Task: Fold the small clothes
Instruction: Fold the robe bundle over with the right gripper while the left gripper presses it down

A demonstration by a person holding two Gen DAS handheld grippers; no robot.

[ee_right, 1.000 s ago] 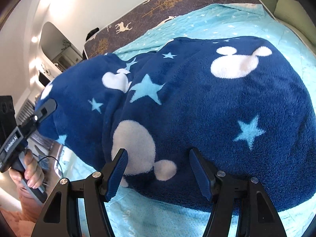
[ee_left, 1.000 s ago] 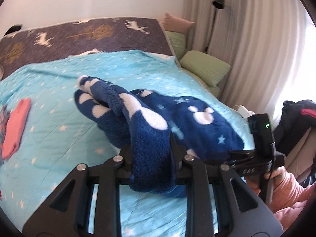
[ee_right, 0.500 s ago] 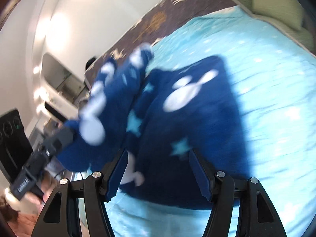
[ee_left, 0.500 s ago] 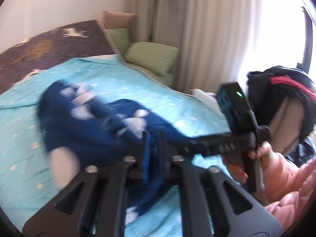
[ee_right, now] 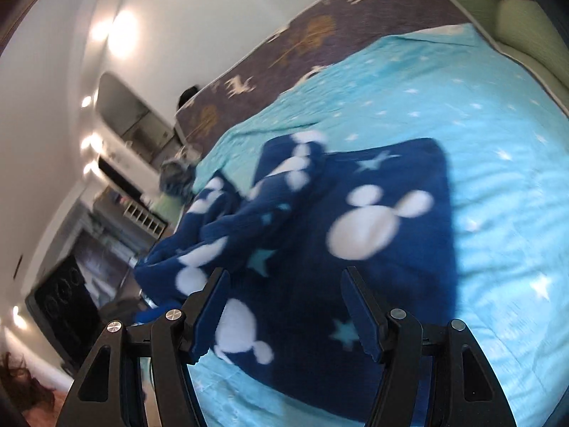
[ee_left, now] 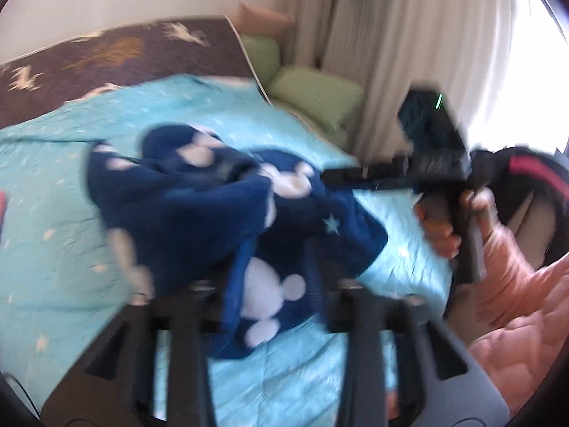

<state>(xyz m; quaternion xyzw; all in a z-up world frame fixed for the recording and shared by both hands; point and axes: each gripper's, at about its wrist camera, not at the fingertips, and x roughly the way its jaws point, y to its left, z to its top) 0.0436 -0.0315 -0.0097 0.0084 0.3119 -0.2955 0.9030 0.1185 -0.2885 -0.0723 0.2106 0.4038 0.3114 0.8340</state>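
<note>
While the navy fleece garment lies on the bedspread, both grippers' fingers stand apart.

Turquoise star bedspread, green pillows, pale curtains, white wall

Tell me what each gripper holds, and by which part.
Right gripper: nothing, jaws open over the blue fleece garment. Left gripper: jaws spread around the garment's near edge; blur hides whether they grip.
</note>
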